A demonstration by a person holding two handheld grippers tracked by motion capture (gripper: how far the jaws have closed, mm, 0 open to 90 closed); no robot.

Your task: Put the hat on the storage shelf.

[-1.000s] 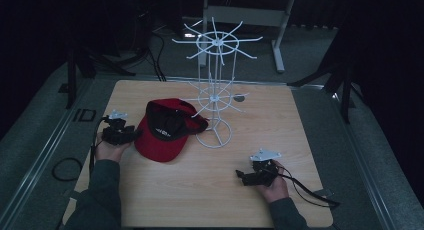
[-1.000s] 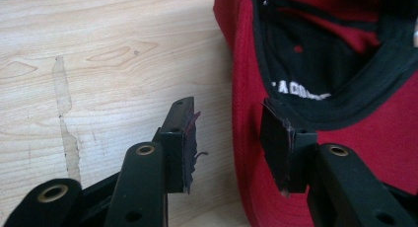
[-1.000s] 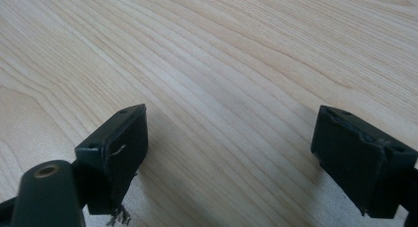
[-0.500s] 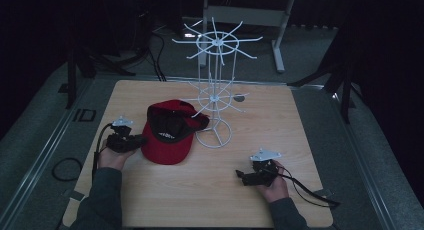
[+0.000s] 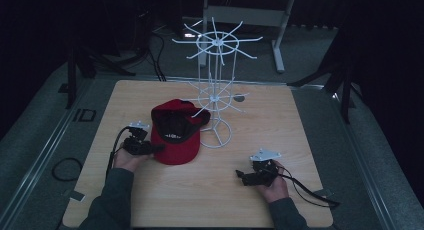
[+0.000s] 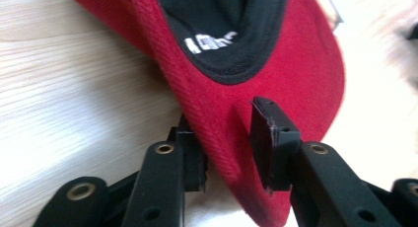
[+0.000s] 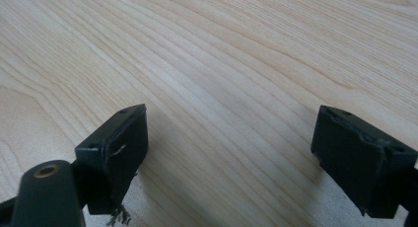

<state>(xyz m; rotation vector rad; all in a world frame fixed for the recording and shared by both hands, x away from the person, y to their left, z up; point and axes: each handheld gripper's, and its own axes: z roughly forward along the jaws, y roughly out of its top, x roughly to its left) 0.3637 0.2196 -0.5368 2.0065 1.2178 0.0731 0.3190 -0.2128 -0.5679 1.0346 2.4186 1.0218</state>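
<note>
A red cap (image 5: 176,140) with a black lining lies upside down on the wooden table (image 5: 165,195), left of centre, its brim toward me. My left gripper (image 5: 151,149) is at the brim's left edge. In the left gripper view the red cap (image 6: 300,69) has its brim between the two jaws, and my left gripper (image 6: 224,138) is shut on it, one jaw under and one on top. My right gripper (image 5: 241,176) rests on the table at the front right, apart from the cap. In its own view my right gripper (image 7: 231,138) is open over bare wood.
A white wire display rack (image 5: 216,42) with radiating hooks stands on a ring base (image 5: 220,135) just right of the cap, touching its crown. Cables trail from both grippers. Dark floor and a desk frame (image 5: 280,30) lie beyond the table.
My left gripper has moved right, from beside the cap onto its brim, and has closed on it. The right gripper has stayed in place.
</note>
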